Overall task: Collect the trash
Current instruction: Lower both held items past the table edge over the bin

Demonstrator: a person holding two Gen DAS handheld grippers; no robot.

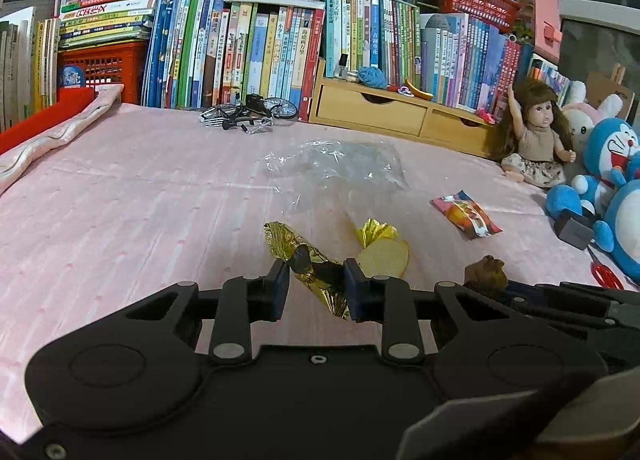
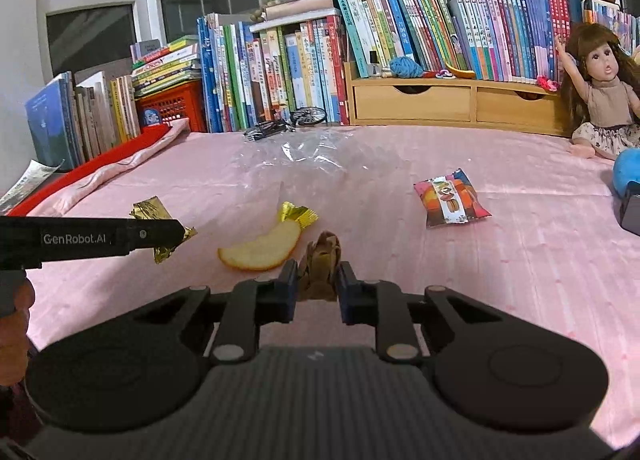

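My left gripper (image 1: pixel 316 278) is shut on a crumpled gold foil wrapper (image 1: pixel 298 250), held just above the pink cloth; from the right wrist view it enters at the left with the same gold foil wrapper (image 2: pixel 160 212) in its tip. My right gripper (image 2: pixel 318 280) is shut on a brown crumpled wrapper (image 2: pixel 322 262), also seen in the left view as the brown wrapper (image 1: pixel 486 272). Ahead on the cloth lie an orange peel (image 2: pixel 262 248), a small gold foil scrap (image 2: pixel 298 214), a colourful snack packet (image 2: pixel 450 198) and a clear plastic bag (image 2: pixel 308 158).
The pink-covered table (image 2: pixel 520 260) is backed by rows of books (image 2: pixel 280 64), a wooden drawer unit (image 2: pixel 452 102) and a small model bicycle (image 1: pixel 248 114). A doll (image 1: pixel 536 136), blue plush toys (image 1: pixel 612 188) and red scissors (image 1: pixel 606 274) sit at the right. A folded cloth (image 1: pixel 60 132) lies at the left.
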